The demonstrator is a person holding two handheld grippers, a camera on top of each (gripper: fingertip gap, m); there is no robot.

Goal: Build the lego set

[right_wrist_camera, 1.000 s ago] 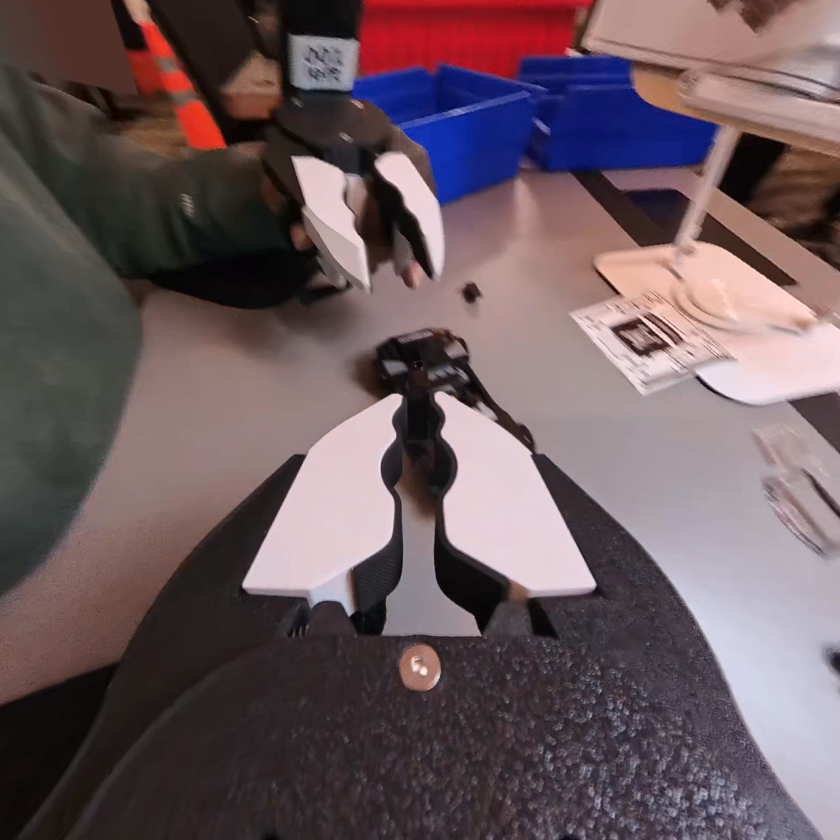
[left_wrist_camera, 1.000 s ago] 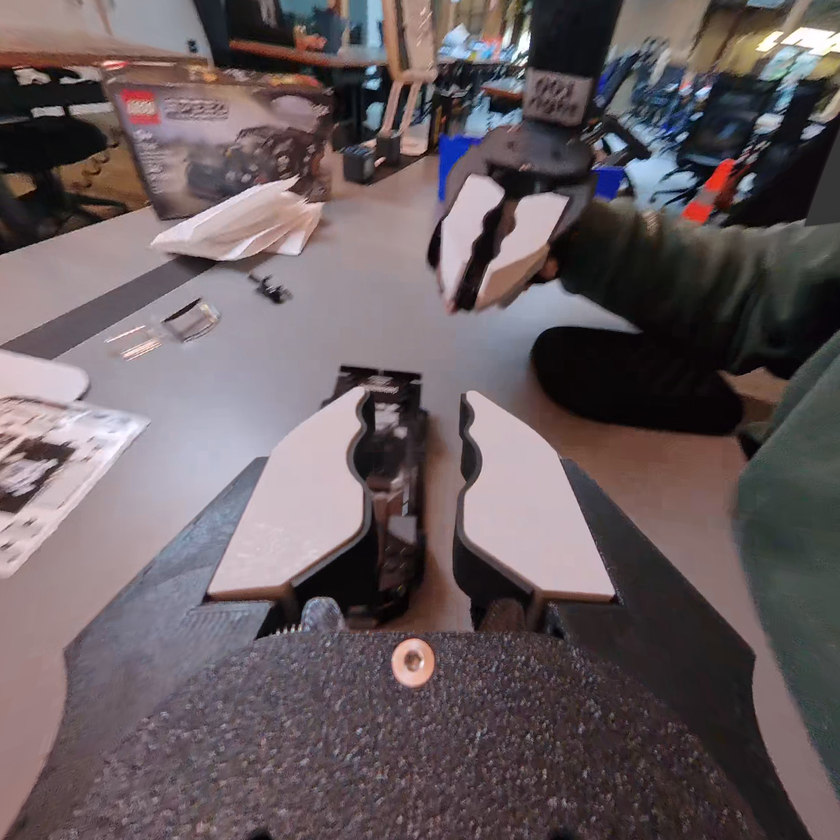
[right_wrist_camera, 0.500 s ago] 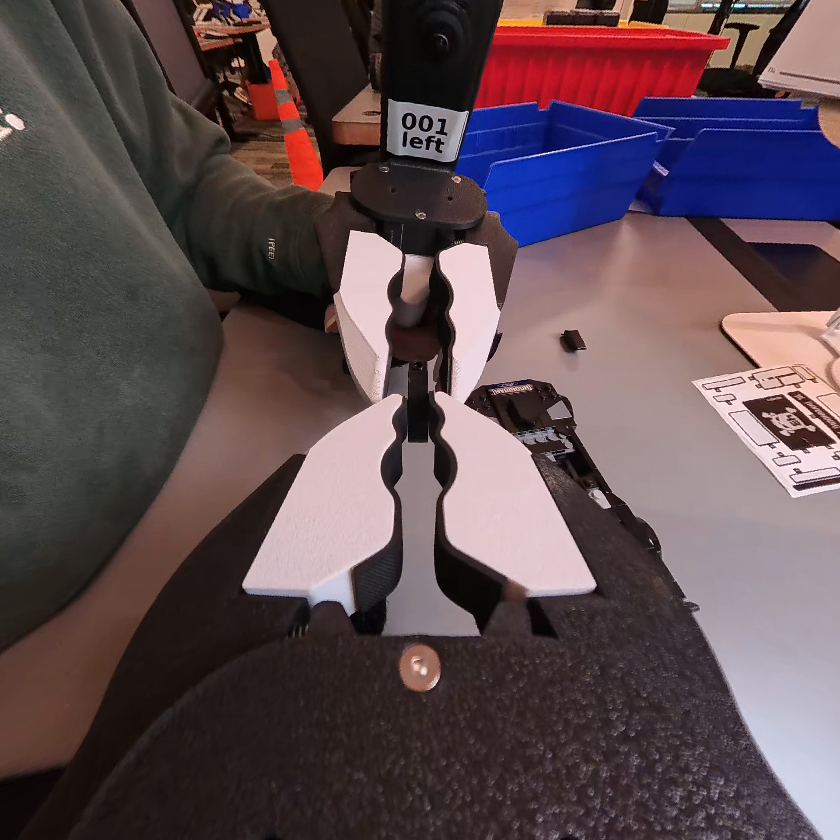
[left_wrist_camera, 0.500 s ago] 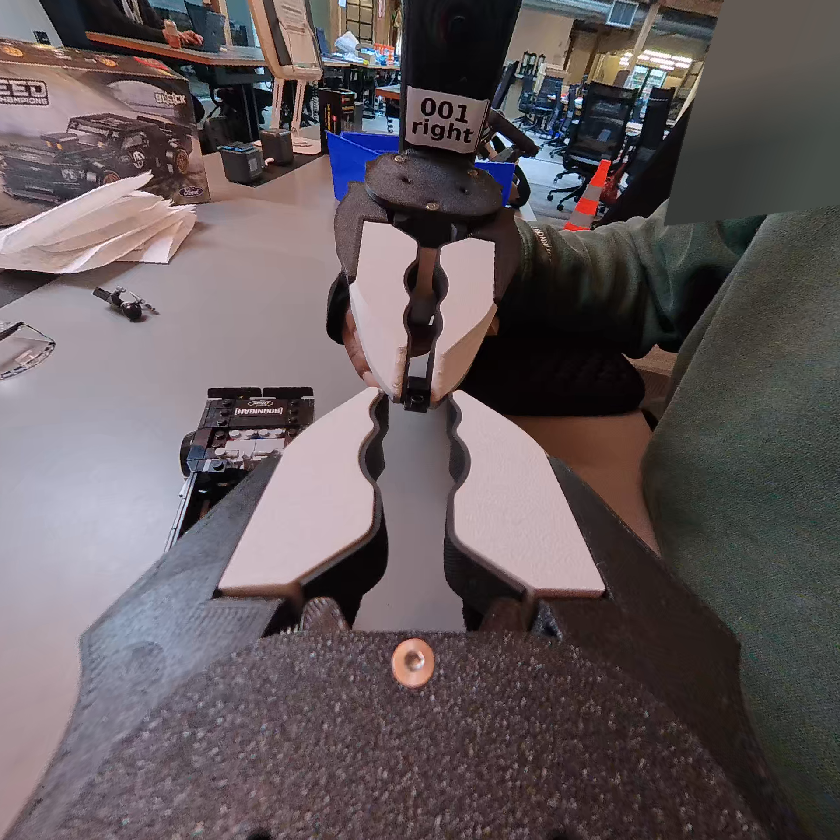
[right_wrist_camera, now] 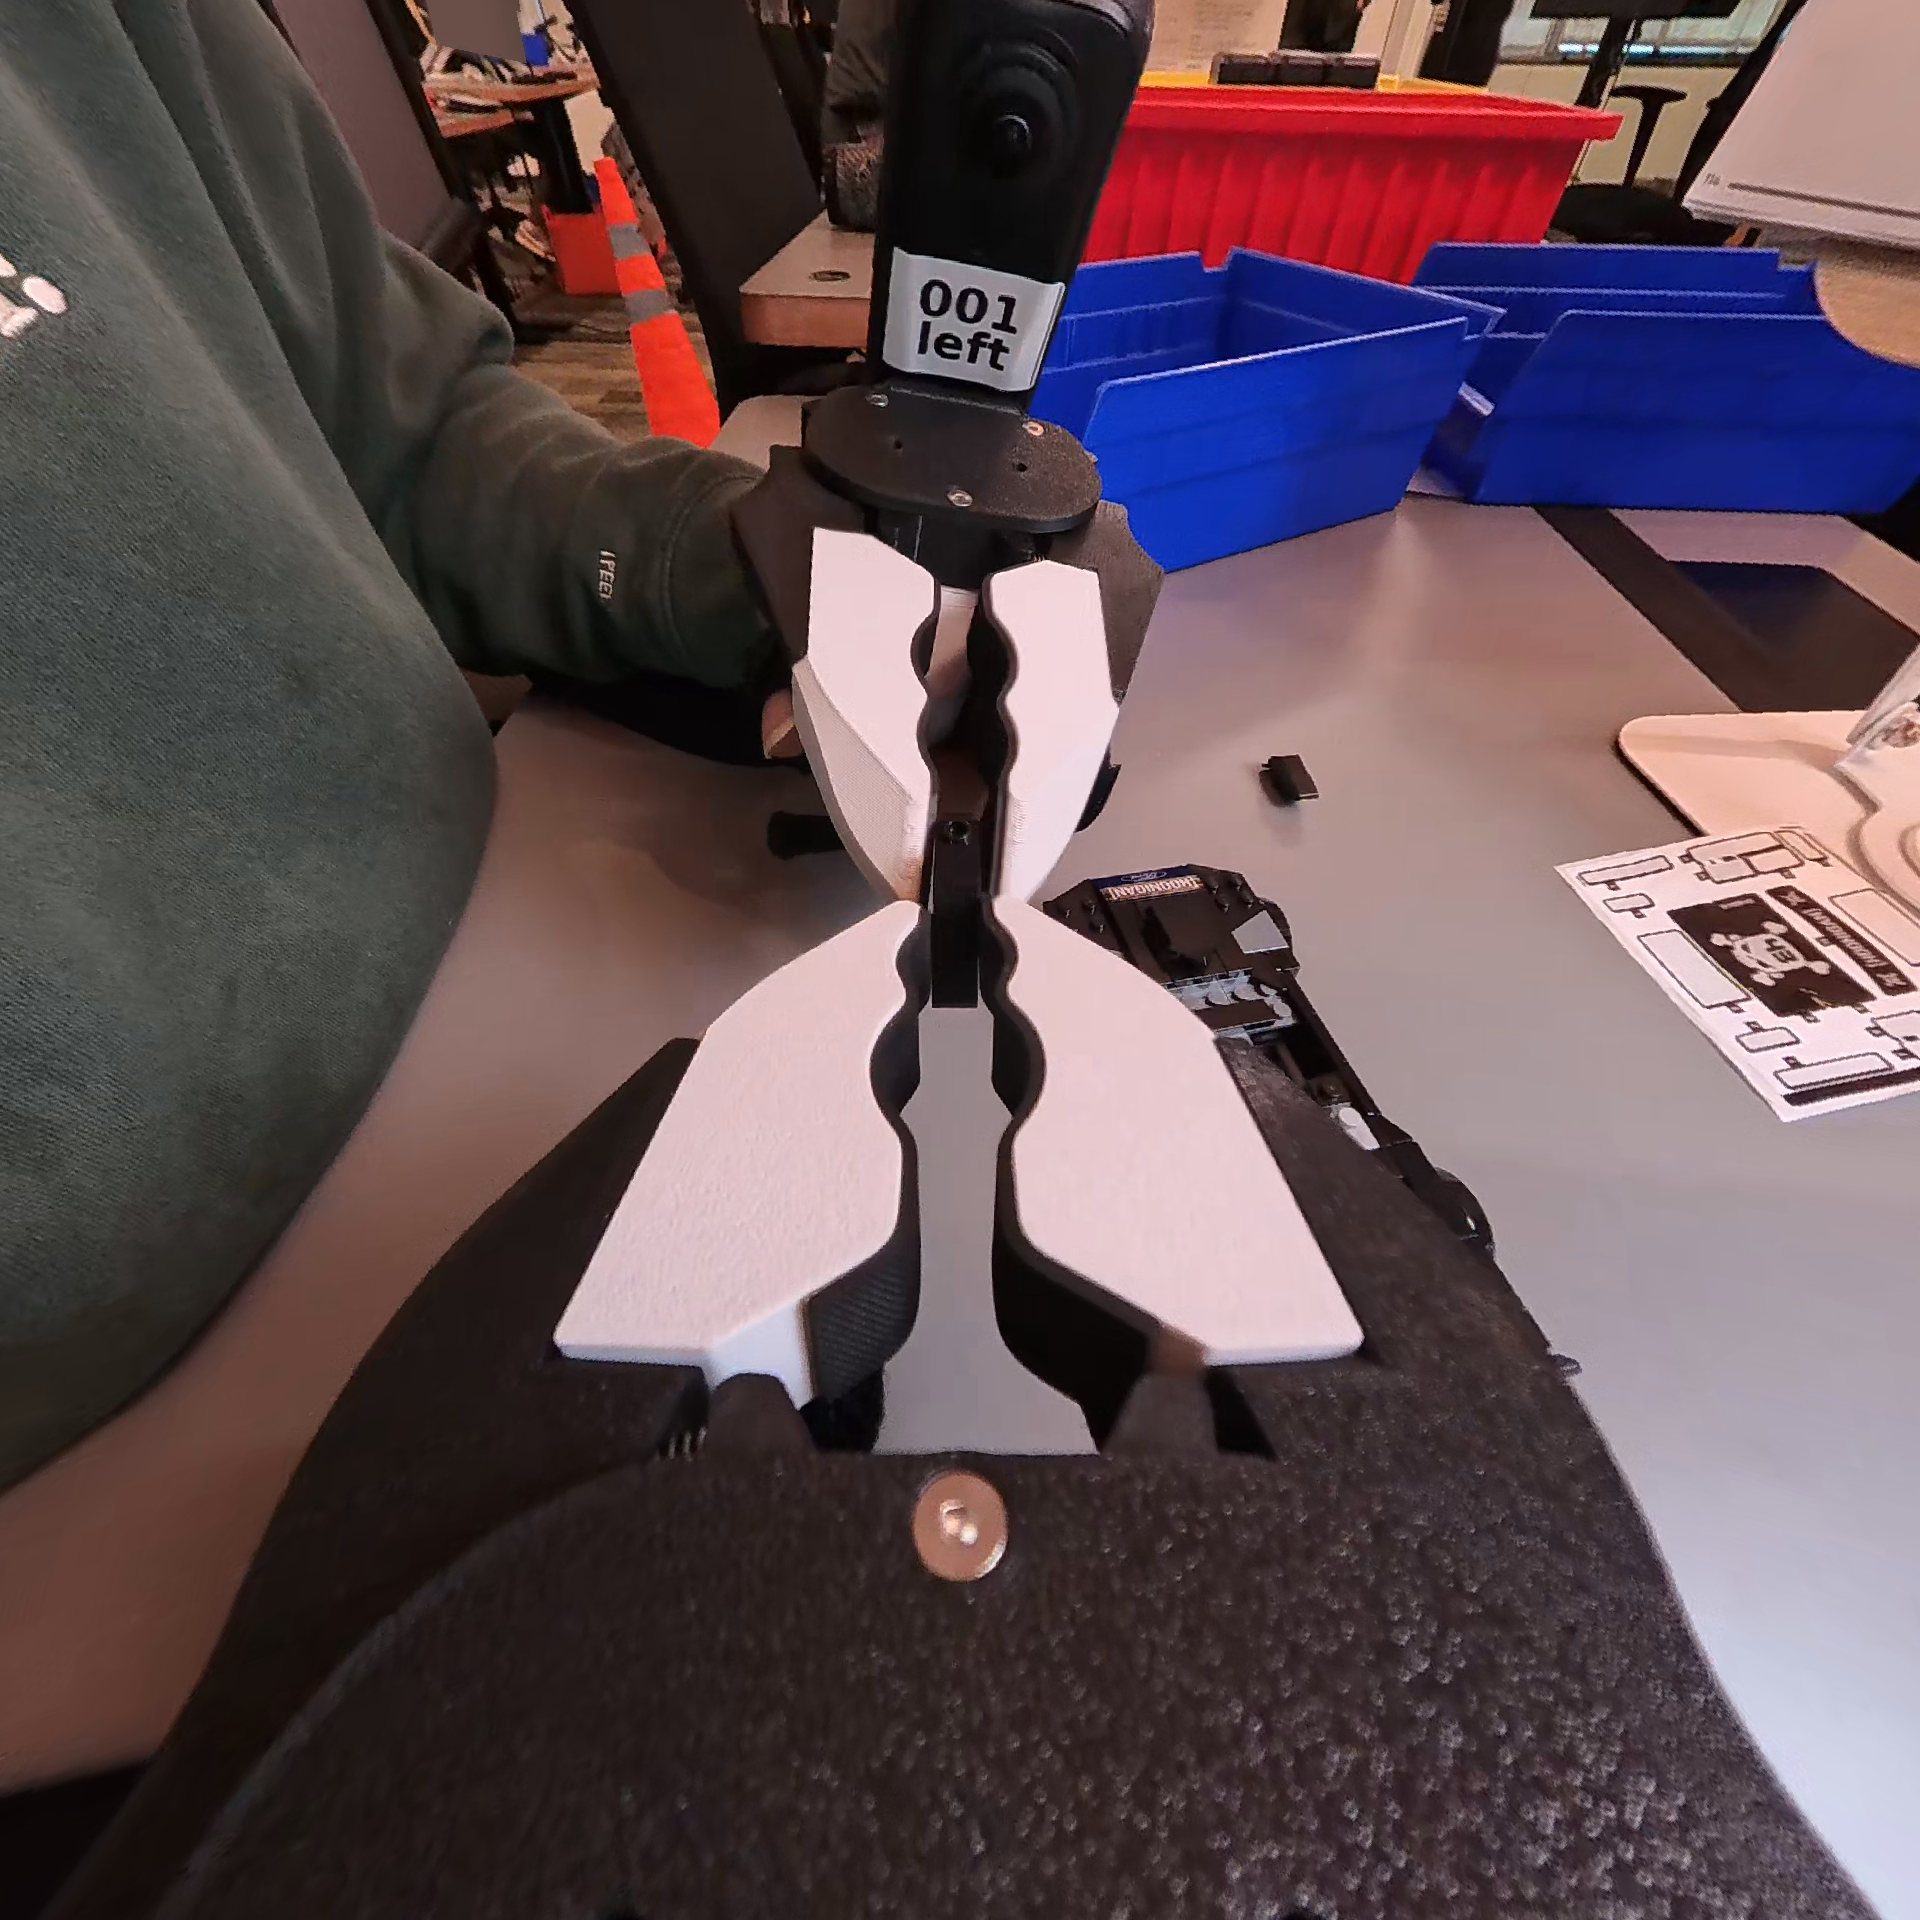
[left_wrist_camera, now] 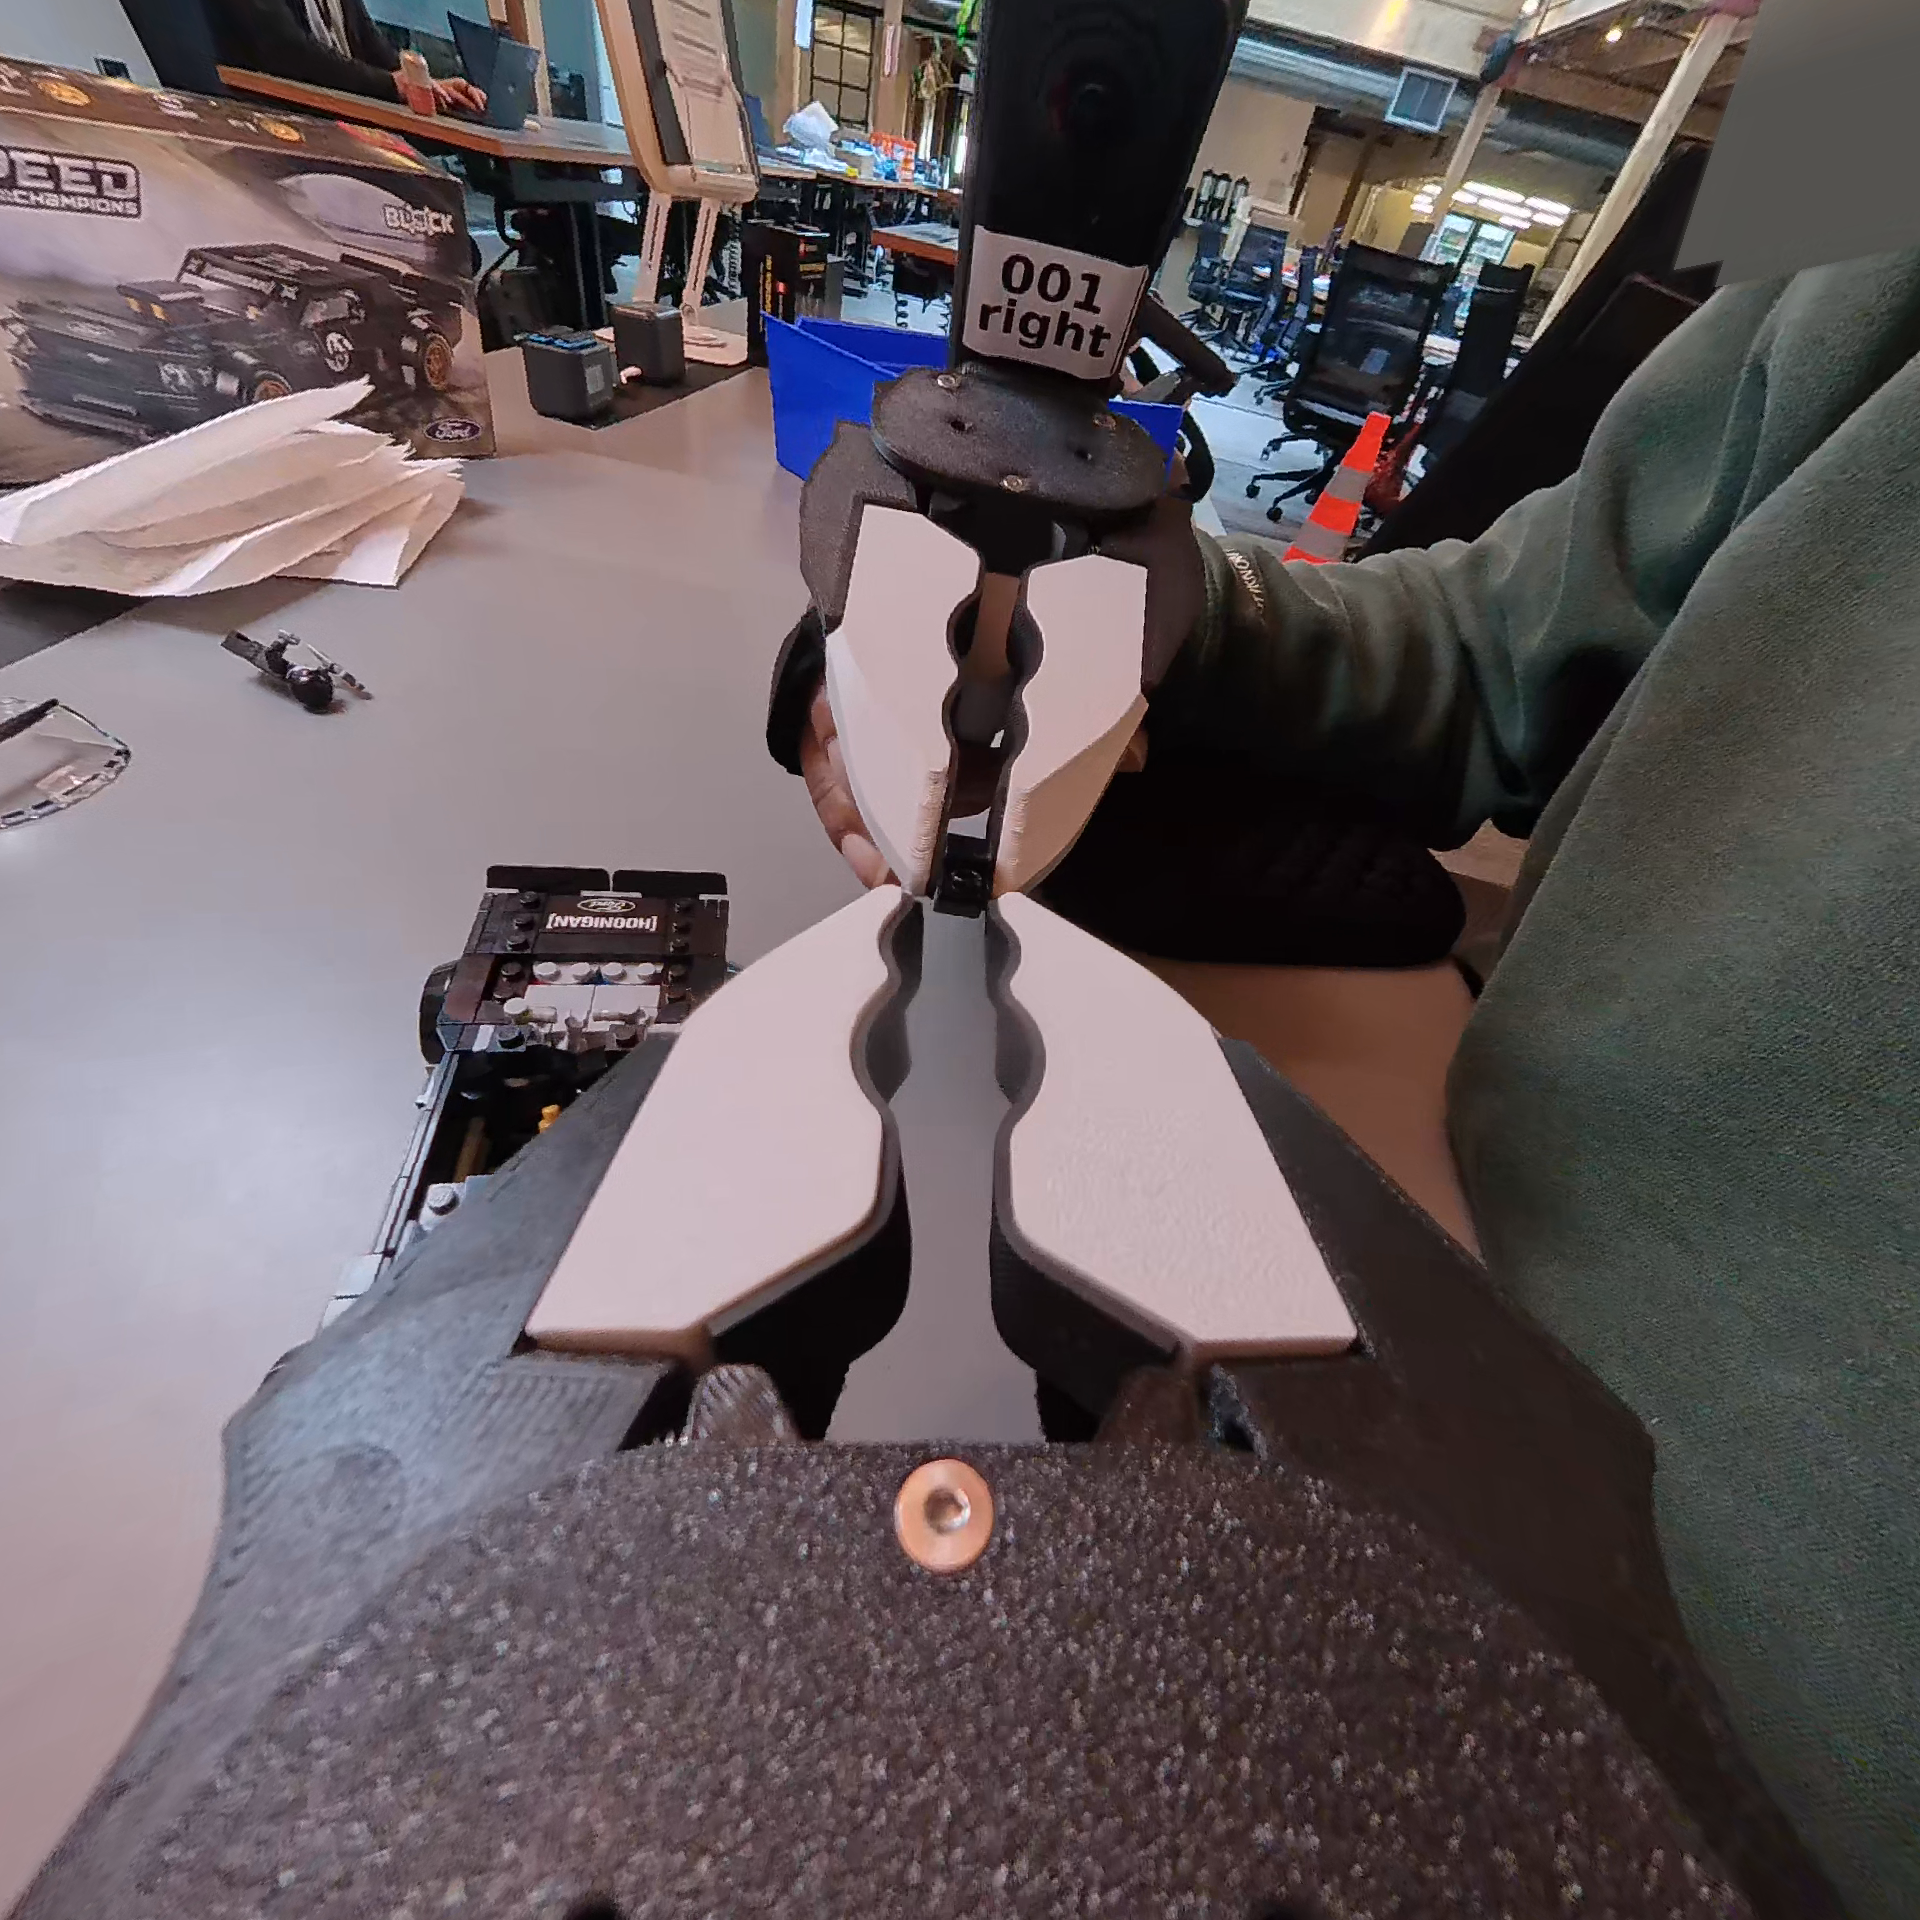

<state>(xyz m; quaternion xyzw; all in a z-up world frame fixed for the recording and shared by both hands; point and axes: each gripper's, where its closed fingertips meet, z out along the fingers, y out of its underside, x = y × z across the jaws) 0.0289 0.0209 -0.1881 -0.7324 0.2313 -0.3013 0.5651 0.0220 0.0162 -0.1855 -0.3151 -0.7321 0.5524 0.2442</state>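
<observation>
Tip to tip above the grey table (left_wrist_camera: 260, 987): right gripper (right_wrist_camera: 954, 920) pinching a thin black lego piece (right_wrist_camera: 954, 961); left gripper (left_wrist_camera: 951, 914) narrowed at its tips around the far end of the same piece, contact not clear. Below and beside, flat on the table, a half-built black lego car (left_wrist_camera: 582, 982). Farther back, the lego set box (left_wrist_camera: 229, 281), white paper bags (left_wrist_camera: 229, 499).

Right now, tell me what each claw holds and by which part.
Both claws pinch one small black piece: right claw its near end, left claw its far end.
</observation>
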